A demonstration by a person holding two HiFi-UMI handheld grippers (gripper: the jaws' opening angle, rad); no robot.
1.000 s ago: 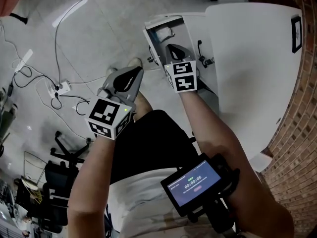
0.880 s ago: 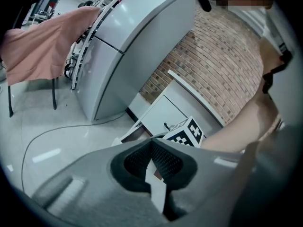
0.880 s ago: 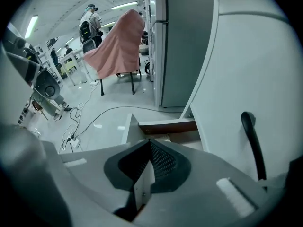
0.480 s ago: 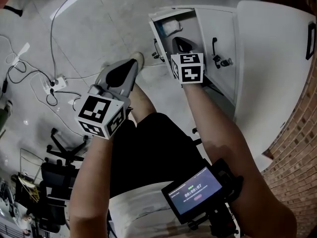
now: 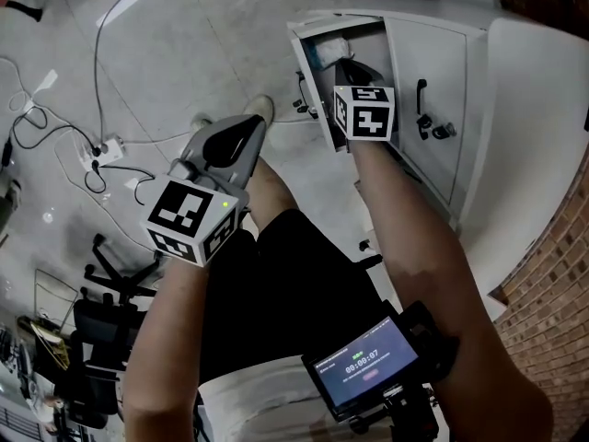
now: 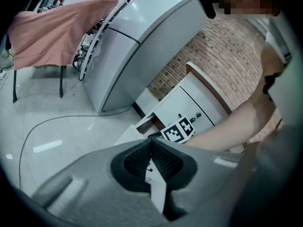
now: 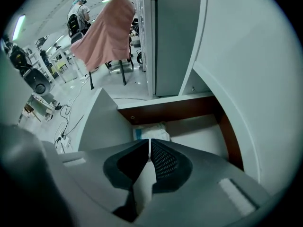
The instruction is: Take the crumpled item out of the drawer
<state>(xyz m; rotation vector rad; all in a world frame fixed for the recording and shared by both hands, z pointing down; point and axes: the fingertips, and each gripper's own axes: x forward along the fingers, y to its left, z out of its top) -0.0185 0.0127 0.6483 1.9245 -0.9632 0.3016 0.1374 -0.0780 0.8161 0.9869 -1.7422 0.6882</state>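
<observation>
The white cabinet's drawer stands pulled open. Inside it lies a crumpled white item with a blue edge, seen straight ahead in the right gripper view. My right gripper hangs over the drawer, pointing steeply down, just above the item and apart from it. Its jaws are shut with nothing between them. My left gripper is held out over the floor to the left of the drawer, shut and empty. The left gripper view shows the right gripper's marker cube at the drawer.
Cables and a power strip lie on the floor at left, with office chairs below them. The person's shoe is beside the drawer. A grey fridge and a chair under a pink cloth stand behind.
Both grippers have sunk. The right gripper has come closer over the open drawer and the crumpled item. The left one has stayed out over the floor.
</observation>
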